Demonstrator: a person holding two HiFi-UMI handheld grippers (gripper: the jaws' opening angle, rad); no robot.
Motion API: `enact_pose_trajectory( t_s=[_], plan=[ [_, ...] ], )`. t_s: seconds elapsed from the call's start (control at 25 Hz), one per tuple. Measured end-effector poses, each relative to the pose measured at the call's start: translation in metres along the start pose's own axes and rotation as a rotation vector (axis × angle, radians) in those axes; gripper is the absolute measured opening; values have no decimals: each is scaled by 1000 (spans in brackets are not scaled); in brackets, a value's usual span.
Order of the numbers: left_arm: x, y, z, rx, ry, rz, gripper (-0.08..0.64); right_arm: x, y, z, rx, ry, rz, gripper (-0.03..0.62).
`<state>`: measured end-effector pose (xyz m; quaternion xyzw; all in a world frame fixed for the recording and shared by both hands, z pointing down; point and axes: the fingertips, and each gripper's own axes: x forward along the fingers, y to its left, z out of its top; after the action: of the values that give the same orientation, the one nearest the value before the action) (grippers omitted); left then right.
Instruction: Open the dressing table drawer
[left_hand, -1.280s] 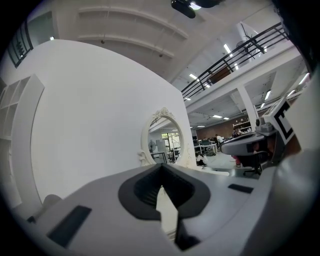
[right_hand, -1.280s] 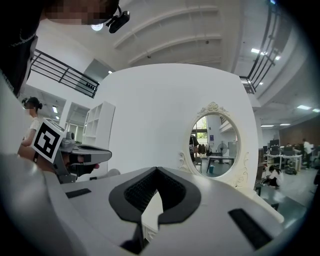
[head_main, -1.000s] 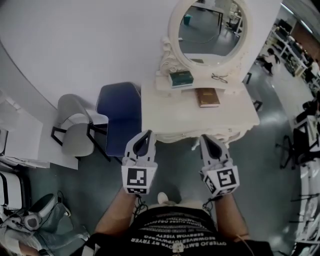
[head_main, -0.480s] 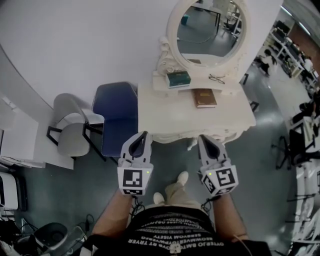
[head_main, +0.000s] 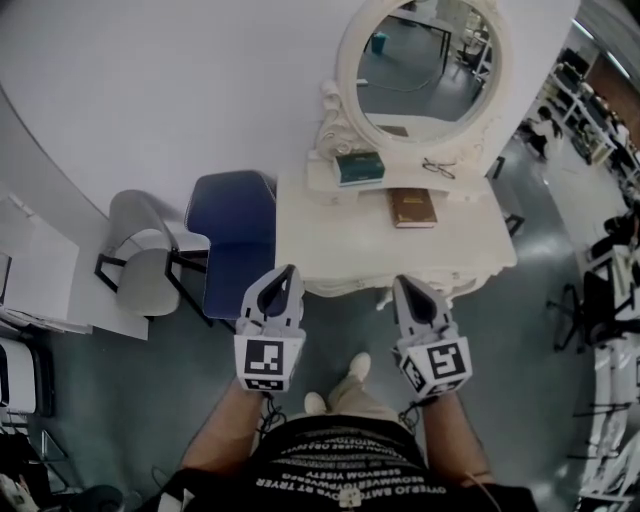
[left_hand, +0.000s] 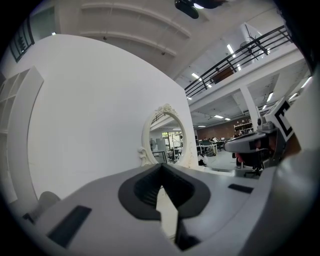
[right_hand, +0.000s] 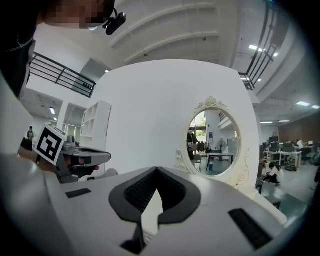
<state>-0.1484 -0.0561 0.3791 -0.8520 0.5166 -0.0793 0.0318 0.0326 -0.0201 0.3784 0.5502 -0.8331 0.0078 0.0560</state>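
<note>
Left gripper (head_main: 290, 270): we held it in front of the dressing table (head_main: 340, 240), aimed at the left end of its front edge, near it and not touching.
Left fingers (head_main: 278, 295): pressed together at the tips, with nothing between them.
Right gripper (head_main: 405, 284): we held it level with the left one and well apart from it, aimed at the right half of the front edge.
Right fingers (head_main: 428, 305): closed tip to tip and empty.
Drawer: it sat below the front edge of the counter, ahead of both grippers; from above we could not make out its face or handle.
Counter load: a brown book (head_main: 412, 207) lay flat near the middle, with a green book (head_main: 360, 167) and a pair of glasses (head_main: 437, 168) on the raised shelf behind it.
Mirror (head_main: 420, 60): oval, in a white carved frame, upright at the back of the counter against the wall.
Chairs: a blue chair (head_main: 240, 240) stood just beside the left end of the dressing table, and a grey chair (head_main: 140, 270) stood left of that.
Operator: we stood on the grey floor (head_main: 180, 400), one shoe (head_main: 355, 365) showing between the grippers.
</note>
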Motion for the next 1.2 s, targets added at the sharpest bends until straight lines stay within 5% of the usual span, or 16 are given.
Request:
enact_pose_trajectory(
  t_s=[1.2],
  plan=[
    [146,-10,1,-27,45,40,2,101,-111,-6,11,26,86,2]
  ],
)
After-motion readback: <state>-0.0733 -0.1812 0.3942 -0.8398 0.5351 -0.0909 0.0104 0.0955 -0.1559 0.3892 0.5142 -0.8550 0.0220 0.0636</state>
